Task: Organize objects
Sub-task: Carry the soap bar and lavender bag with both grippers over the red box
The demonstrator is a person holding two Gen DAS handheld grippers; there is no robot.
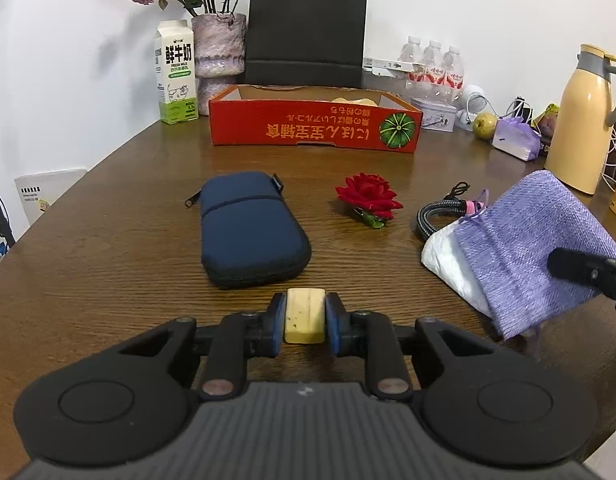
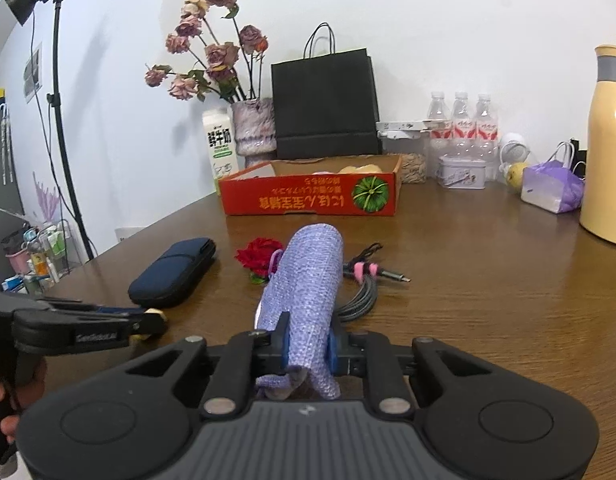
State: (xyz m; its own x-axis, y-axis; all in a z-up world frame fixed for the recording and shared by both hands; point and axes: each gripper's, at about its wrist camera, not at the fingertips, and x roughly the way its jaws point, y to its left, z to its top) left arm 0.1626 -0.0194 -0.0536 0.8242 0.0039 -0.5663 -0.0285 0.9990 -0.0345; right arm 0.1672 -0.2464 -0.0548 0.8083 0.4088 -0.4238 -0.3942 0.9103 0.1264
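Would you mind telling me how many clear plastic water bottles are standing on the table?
3. The left bottle, middle bottle and right bottle stand in a row against the back wall, right of the black paper bag, behind the small tin. More may be hidden behind them.

Yellow thermos [image 2: 606,148] cut by the right edge — box [image 1: 314,126] contents mostly hidden.
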